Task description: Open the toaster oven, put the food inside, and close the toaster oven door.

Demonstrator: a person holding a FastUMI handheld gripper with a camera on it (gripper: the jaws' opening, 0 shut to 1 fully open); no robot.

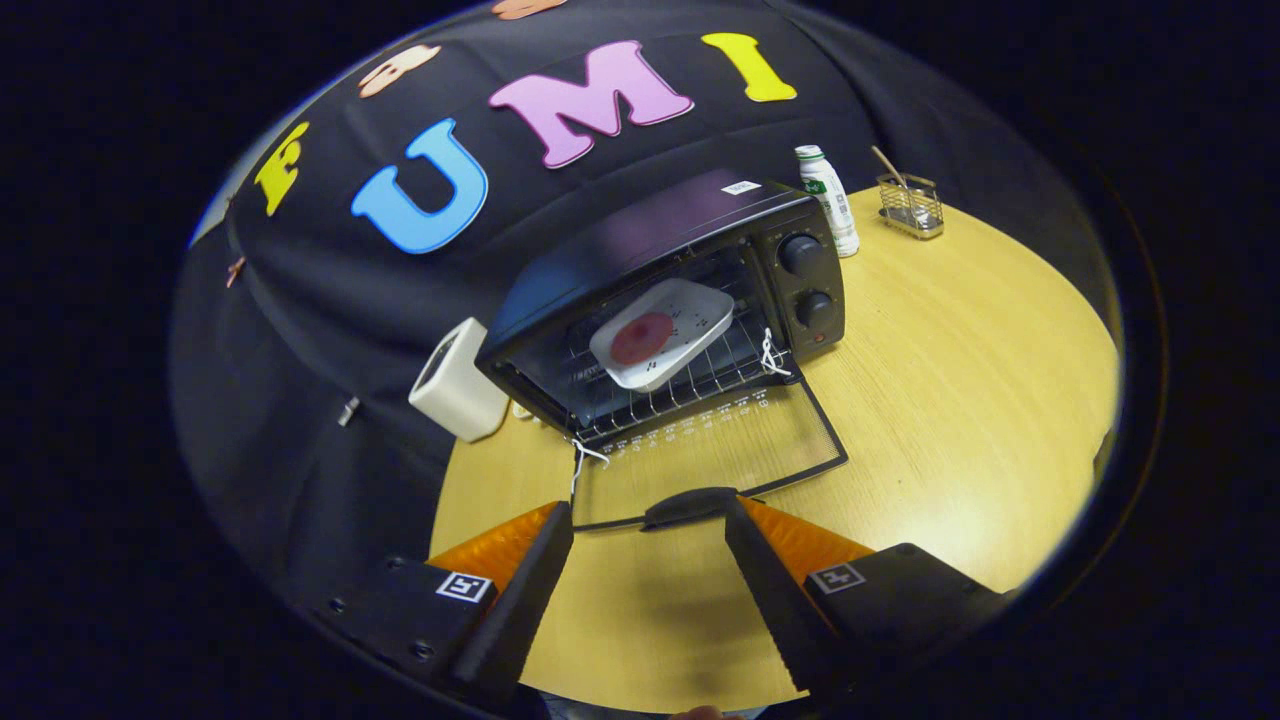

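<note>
White plate [662,333] inside toaster oven [660,290]; door [715,455] flat toward open claw [648,512].

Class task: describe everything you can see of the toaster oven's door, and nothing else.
The toaster oven door is fully open, folded down flat over the wooden table. It is a clear glass panel in a thin black frame, with pale markings along the hinge edge. A dark curved handle sits on its free edge, just ahead of the open hand-held gripper, between its fingertips, not gripped. White cords hang at both hinge corners.
</note>
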